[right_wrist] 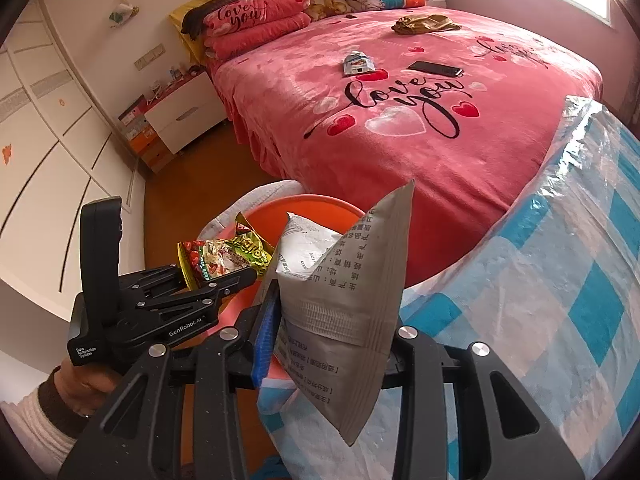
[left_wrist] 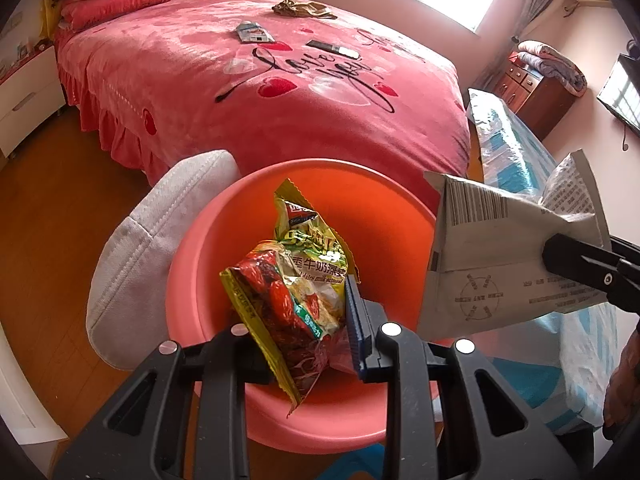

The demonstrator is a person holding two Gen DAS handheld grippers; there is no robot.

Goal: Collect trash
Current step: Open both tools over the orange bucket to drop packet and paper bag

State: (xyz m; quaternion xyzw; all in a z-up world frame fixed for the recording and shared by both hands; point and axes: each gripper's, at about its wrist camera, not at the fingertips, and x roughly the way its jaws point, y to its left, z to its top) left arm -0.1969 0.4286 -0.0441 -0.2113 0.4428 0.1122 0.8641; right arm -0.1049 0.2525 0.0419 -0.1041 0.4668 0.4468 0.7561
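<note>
My left gripper (left_wrist: 304, 320) is shut on a crinkled yellow, green and red oatmeal wrapper (left_wrist: 296, 280), held over the mouth of an orange basin (left_wrist: 392, 208). From the right comes my right gripper (left_wrist: 568, 260), shut on a grey packet (left_wrist: 492, 248) with a barcode, just beyond the basin's right rim. In the right wrist view the grey packet (right_wrist: 344, 280) stands upright in the right gripper (right_wrist: 332, 332), against its blue pad; the other finger is hidden behind it. There the left gripper (right_wrist: 224, 276) holds the wrapper (right_wrist: 224, 258) above the basin (right_wrist: 320, 208).
A pale cloth cap (left_wrist: 160, 232) lies against the basin's left side. On the pink bed (left_wrist: 200, 92) lie a small blue-white packet (left_wrist: 252, 34), a dark flat phone-like item (left_wrist: 332, 48) and a brown crumpled thing (left_wrist: 304, 9). A plastic-wrapped blue checked bundle (right_wrist: 560, 280) stands close on the right.
</note>
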